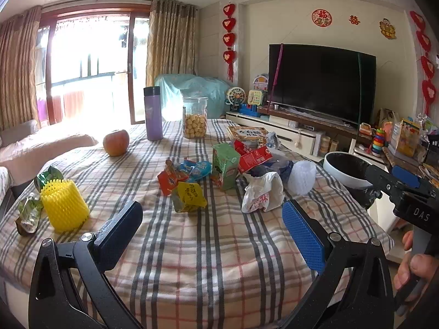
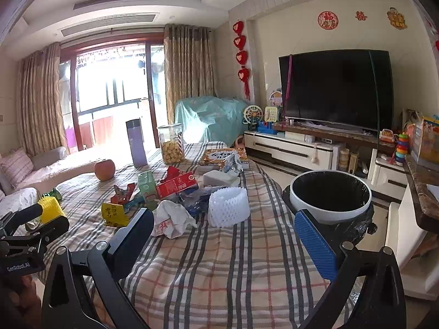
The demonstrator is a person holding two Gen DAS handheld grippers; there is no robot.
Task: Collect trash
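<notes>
Judging by what lies about, the collecting has hardly begun: the bin, lined with a black bag, stands just off the worktop's right edge and shows nothing inside as far as its dark interior can be read. All the trash is left on the checked cloth. Nearest the bin is the white foam net, then the crumpled white bag beyond it. Farther from the bin lie the red carton, the green carton, the yellow wrapper and the red and blue snack wrappers; farthest away are the yellow foam net and the green wrappers beside it. The left gripper and right gripper both hover above bare cloth, jaws spread wide, holding nothing.
</notes>
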